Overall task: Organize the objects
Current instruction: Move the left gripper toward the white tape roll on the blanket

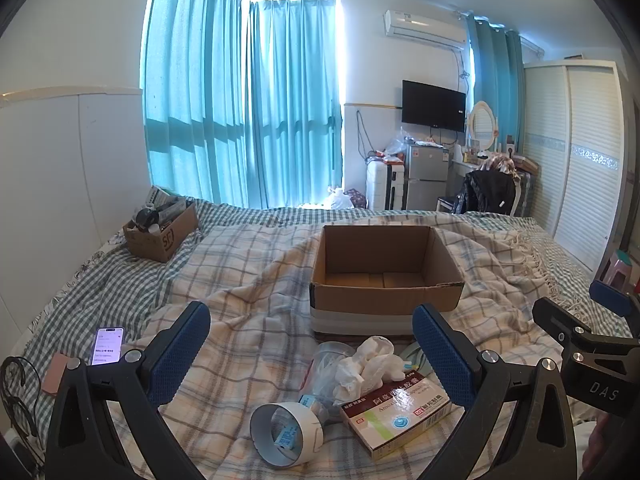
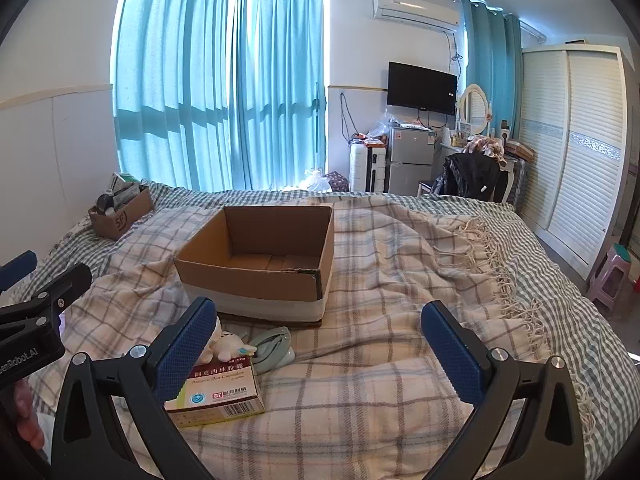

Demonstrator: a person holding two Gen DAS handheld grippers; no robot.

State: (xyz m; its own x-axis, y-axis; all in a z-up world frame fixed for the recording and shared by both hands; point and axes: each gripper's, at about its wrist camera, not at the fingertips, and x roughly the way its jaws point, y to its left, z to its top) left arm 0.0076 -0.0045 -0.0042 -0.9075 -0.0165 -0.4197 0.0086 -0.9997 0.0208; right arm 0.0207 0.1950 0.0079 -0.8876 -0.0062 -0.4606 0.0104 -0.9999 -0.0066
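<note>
Partly behind left fingers: white soft toy, details indistinct.

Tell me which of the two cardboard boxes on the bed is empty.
The large cardboard box in the middle of the bed, its bare bottom showing. The small cardboard box near the curtains is packed with items.

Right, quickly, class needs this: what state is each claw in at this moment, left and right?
Left claw: open wide, holding nothing, above the medicine box and tape roll.
Right claw: open wide, holding nothing, over the plaid blanket.
</note>
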